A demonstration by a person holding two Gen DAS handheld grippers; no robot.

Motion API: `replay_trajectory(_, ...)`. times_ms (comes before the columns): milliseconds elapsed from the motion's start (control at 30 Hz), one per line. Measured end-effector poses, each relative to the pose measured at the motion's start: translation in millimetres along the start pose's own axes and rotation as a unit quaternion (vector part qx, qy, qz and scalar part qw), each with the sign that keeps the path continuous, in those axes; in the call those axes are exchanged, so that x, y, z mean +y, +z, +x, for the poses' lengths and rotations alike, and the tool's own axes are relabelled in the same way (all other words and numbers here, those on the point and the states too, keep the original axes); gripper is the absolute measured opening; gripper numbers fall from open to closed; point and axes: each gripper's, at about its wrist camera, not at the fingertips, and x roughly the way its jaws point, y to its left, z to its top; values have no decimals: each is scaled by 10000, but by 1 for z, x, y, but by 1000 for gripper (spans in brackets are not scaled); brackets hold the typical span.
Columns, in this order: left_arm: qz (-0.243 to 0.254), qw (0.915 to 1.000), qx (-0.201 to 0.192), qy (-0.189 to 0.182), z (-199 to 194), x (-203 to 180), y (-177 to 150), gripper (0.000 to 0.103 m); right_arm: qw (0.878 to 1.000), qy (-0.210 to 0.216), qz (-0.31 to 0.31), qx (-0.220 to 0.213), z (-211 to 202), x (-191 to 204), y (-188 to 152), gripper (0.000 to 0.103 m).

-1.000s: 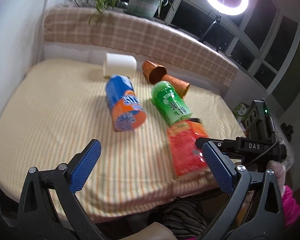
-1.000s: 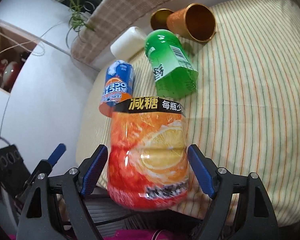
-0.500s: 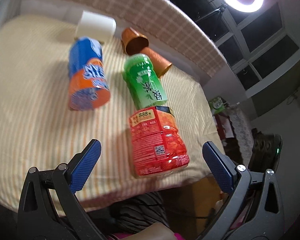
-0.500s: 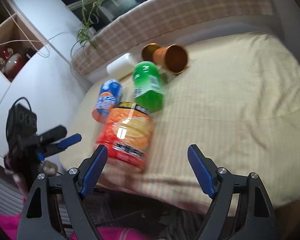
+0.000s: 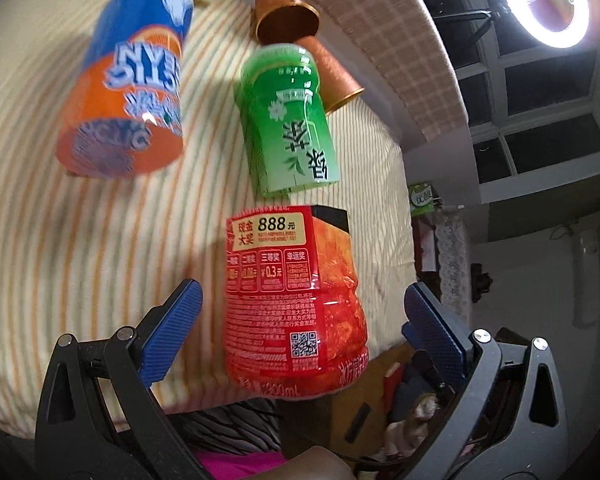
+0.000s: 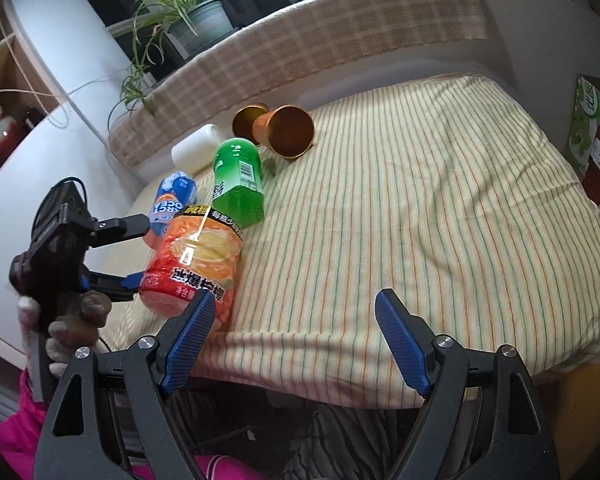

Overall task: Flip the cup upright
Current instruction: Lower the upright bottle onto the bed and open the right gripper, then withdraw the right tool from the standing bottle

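Lying sideways at the frame's center, the orange cup (image 5: 292,304) sits between the spread left gripper (image 5: 300,328), crowded by a green cup (image 5: 288,120) and blue cup (image 5: 128,92); right gripper (image 6: 296,340) gapes, holding nothing, lower frame.

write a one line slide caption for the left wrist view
Open left gripper straddles the red-orange cup lying on the striped cloth, with green and blue-orange cups beyond.

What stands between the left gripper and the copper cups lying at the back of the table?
The red-orange bottle lies directly between the open fingers of the left gripper, and the green bottle lies just beyond it. Both sit in line with the two copper cups tipped on their sides behind them.
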Motion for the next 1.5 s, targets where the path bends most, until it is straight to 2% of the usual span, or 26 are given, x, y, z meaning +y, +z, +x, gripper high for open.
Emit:
replay_trajectory(133, 33, 10000, 62, 15, 8, -2, 0, 100, 10000, -38, 41, 17, 1, -3, -3, 82)
replay_trajectory(433, 225, 9994, 168, 181, 20, -8, 2, 79, 9999, -105, 98, 29, 4, -8, -2, 82)
replay_trajectory(667, 597, 9973, -35, 436, 18, -19, -4, 78, 9997, -162, 168, 6, 6, -12, -2, 82)
replay_trajectory(833, 978, 9926, -342, 625, 7, -30, -12, 78, 9997, -171, 150, -4, 6, -10, -3, 82)
replay_trajectory(1033, 1507, 9807, -782, 974, -3, -46, -26, 77, 9997, -176, 151, -3, 7, -9, -3, 82)
replay_trajectory(1300, 2210, 9526, -1399, 1555, -18, -62, -45, 77, 9997, -213, 140, -54, 6, -9, -1, 82)
replay_trajectory(1500, 2552, 9350, -1676, 1801, -22, -71, -56, 77, 9995, -293, 39, -110, 5, -6, 0, 82)
